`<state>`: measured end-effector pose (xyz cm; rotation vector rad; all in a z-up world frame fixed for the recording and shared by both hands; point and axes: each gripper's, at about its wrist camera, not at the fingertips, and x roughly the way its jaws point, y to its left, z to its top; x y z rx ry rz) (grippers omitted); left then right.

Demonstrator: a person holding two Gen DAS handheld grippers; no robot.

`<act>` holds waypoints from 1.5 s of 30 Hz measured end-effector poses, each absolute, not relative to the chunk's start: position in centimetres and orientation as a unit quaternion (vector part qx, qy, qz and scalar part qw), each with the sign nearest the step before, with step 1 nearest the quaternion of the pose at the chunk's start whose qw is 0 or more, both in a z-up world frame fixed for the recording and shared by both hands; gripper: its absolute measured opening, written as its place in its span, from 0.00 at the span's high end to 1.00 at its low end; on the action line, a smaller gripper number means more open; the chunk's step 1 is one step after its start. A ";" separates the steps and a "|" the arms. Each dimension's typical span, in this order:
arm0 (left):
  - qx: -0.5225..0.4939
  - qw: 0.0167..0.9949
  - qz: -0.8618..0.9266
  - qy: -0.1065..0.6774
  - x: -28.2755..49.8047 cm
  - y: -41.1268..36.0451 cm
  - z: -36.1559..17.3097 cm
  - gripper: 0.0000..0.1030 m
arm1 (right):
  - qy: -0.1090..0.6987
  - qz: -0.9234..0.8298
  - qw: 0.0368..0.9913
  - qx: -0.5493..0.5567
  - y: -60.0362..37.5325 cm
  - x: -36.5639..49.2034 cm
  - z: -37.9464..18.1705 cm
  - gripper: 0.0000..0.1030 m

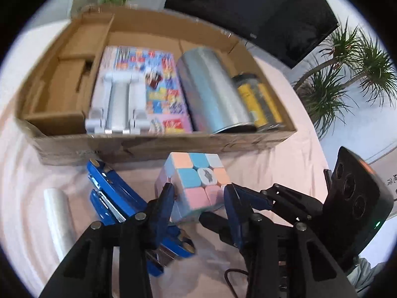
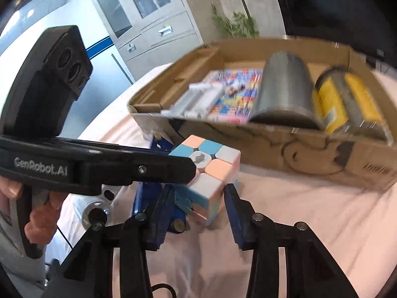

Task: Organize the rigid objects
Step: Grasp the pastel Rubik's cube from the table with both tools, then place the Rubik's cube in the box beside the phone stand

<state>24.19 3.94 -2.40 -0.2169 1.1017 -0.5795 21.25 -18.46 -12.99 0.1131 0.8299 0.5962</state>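
Note:
A pastel puzzle cube is held between both grippers just in front of a cardboard box. My left gripper has its fingers against the cube's sides. My right gripper also closes around the cube from the other side. The right gripper shows in the left wrist view, and the left one in the right wrist view. A blue stapler lies on the pink cloth left of the cube.
The box holds a grey stand, a colourful book, a silver can and a yellow-labelled jar. A clear plastic roll lies at the left. Plants and a dark screen stand behind.

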 end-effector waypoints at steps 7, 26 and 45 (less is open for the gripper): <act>-0.126 0.837 -0.268 0.460 24.7 5.0 3.1 0.62 | 0.338 0.296 0.893 0.031 -18.1 21.6 -6.7 0.61; -0.145 0.789 -0.289 0.523 32.8 4.5 -1.8 0.62 | 0.411 0.288 0.865 0.004 -17.5 31.0 -9.3 0.53; -0.061 0.767 -0.325 0.550 38.5 0.7 -2.2 0.58 | 0.427 0.252 0.865 0.072 -24.9 30.6 -9.9 0.42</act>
